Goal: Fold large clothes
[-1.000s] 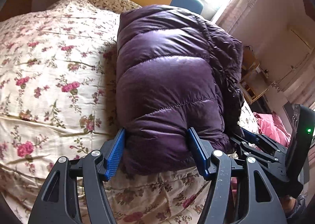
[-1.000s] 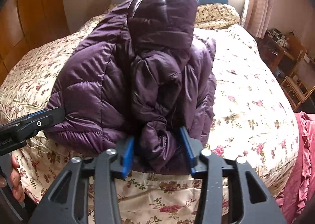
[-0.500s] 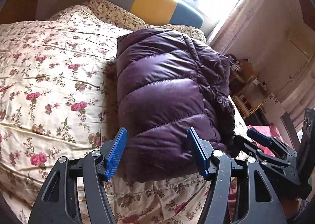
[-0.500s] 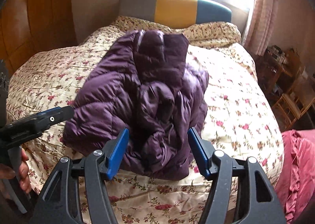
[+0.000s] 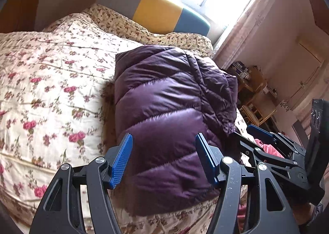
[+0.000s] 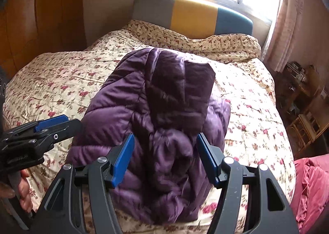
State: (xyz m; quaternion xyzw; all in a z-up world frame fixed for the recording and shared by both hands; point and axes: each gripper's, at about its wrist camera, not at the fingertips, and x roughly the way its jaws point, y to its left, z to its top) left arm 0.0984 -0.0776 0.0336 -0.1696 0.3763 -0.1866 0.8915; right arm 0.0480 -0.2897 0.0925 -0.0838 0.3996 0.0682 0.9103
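one purple jacket (image 6: 156,123), one bed (image 6: 257,110), two grippers: left gripper (image 5: 163,159), right gripper (image 6: 165,159).

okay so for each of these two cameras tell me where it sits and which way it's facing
Left wrist: sits on the left gripper, looking down along its open fingers at the folded purple jacket; the right gripper shows at right.
Right wrist: sits on the right gripper, facing the jacket's bunched side and the headboard; the left gripper and a hand show at left.
Shared: jacket, floral bed, headboard.
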